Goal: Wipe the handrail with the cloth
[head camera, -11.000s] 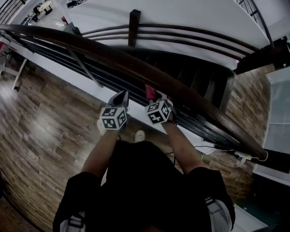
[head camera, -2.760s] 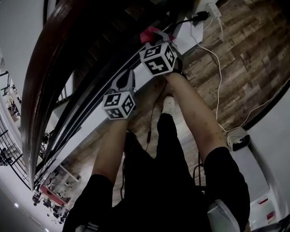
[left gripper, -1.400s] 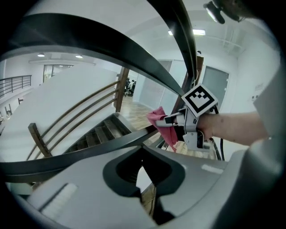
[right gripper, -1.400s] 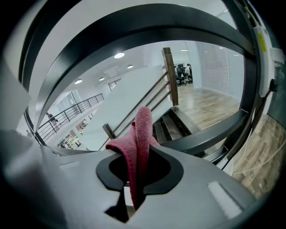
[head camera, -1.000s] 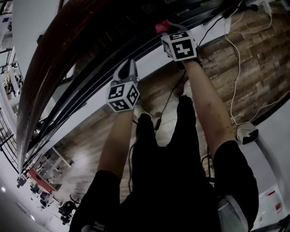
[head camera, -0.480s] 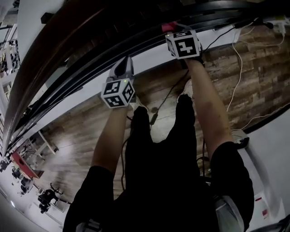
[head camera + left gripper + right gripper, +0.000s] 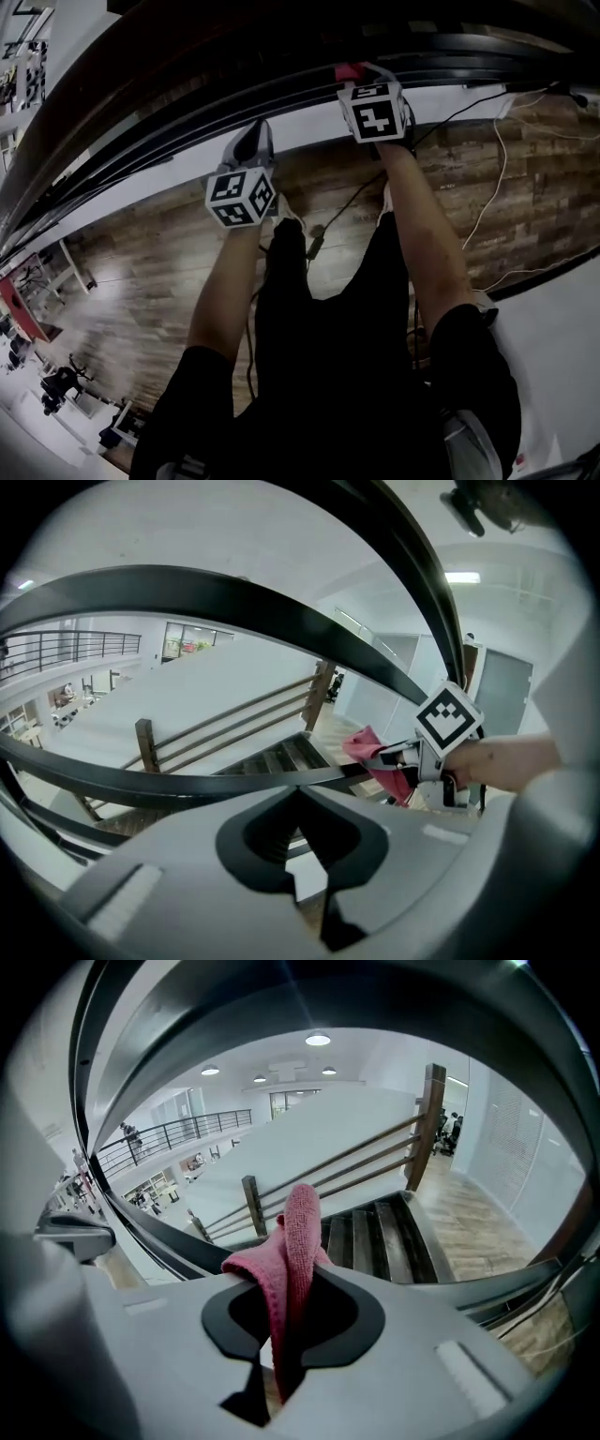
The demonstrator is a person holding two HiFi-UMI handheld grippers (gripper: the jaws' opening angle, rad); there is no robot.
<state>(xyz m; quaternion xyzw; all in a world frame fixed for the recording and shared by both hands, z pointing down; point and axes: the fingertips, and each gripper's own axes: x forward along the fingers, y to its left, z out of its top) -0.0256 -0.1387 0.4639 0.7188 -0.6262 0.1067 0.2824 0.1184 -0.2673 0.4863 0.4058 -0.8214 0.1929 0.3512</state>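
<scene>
Since half a second ago the head view has swung, and the wooden handrail [image 7: 141, 75] now runs flatter across the top; both grippers keep nearly their spots. The right gripper [image 7: 364, 79] is clamped on a pink cloth [image 7: 343, 71], which folds up out of its jaws and sits by the black lower rails [image 7: 281, 89] under the handrail; whether it touches them is unclear. The left gripper [image 7: 251, 139], well apart from it, points at the same rails with its jaws together on nothing. A white cable [image 7: 497, 178] trails over the plank floor [image 7: 141, 281].
</scene>
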